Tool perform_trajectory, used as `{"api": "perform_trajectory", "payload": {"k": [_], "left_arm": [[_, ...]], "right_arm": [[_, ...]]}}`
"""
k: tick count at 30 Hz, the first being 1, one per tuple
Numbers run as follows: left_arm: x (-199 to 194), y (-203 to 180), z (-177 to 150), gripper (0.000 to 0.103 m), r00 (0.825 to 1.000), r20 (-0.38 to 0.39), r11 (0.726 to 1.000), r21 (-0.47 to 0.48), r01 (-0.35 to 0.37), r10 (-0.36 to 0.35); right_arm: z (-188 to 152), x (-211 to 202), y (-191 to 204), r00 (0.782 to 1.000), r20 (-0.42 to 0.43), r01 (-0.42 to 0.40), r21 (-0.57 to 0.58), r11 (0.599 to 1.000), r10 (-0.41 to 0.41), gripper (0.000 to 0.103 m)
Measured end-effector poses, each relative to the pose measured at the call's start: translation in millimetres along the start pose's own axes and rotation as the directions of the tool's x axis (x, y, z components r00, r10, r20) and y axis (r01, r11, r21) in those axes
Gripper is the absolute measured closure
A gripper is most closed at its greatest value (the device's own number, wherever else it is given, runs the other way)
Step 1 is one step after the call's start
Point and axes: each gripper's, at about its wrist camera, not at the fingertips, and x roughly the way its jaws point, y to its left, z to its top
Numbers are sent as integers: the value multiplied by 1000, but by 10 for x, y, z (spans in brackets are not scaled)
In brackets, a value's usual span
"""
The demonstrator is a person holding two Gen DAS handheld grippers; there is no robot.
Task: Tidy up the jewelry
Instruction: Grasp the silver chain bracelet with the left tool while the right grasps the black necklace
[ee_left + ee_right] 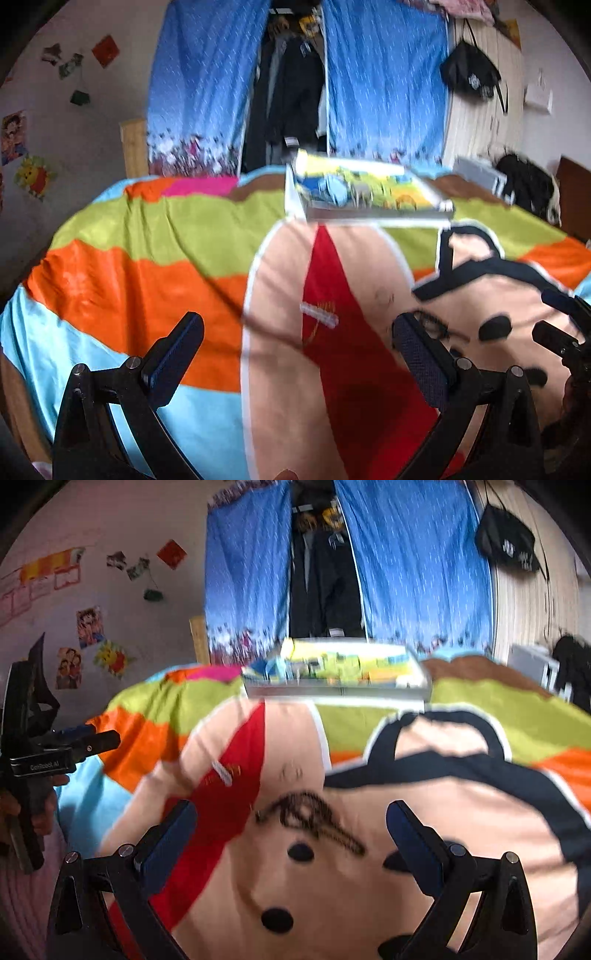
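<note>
In the left wrist view, the left gripper [297,334] is seen at the bottom of the frame with its two dark fingers [173,360] spread wide apart and nothing held between them. Beneath it a bedspread [147,236] is laid out in bands of green, orange and pale blue, with a large cartoon face printed across the lower right. A small pale jewelry piece [319,314], possibly a clip or comb with fine gold strands beside it, is found just above the middle of the frame on the red patch of the print; it is too blurred to be identified with certainty. A shallow open box [369,206] with colourful contents is set on the bed in the upper middle, in front of a blue curtain [384,85].

In the right wrist view, the right gripper [291,830] is shown at the bottom, its jaws likewise held apart and empty. The same jewelry piece [222,771] is seen left of centre, well short of the fingertips. The left gripper [92,742] is visible at the left edge, held by a hand [40,814].
</note>
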Motion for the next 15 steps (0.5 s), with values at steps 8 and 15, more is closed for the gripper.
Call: {"api": "perform_trajectory", "payload": {"k": [8,15], "left_arm": [[438,-24,-233,2,993,-118,999,49,18,-12],[718,-3,-231,2,984,-170,996,59,61,-50]], "right_arm": [[-272,310,-100,994,-112,4,27,1000,-1,0],[-368,566,-211,984,-178,-11,73,997,24,0]]}}
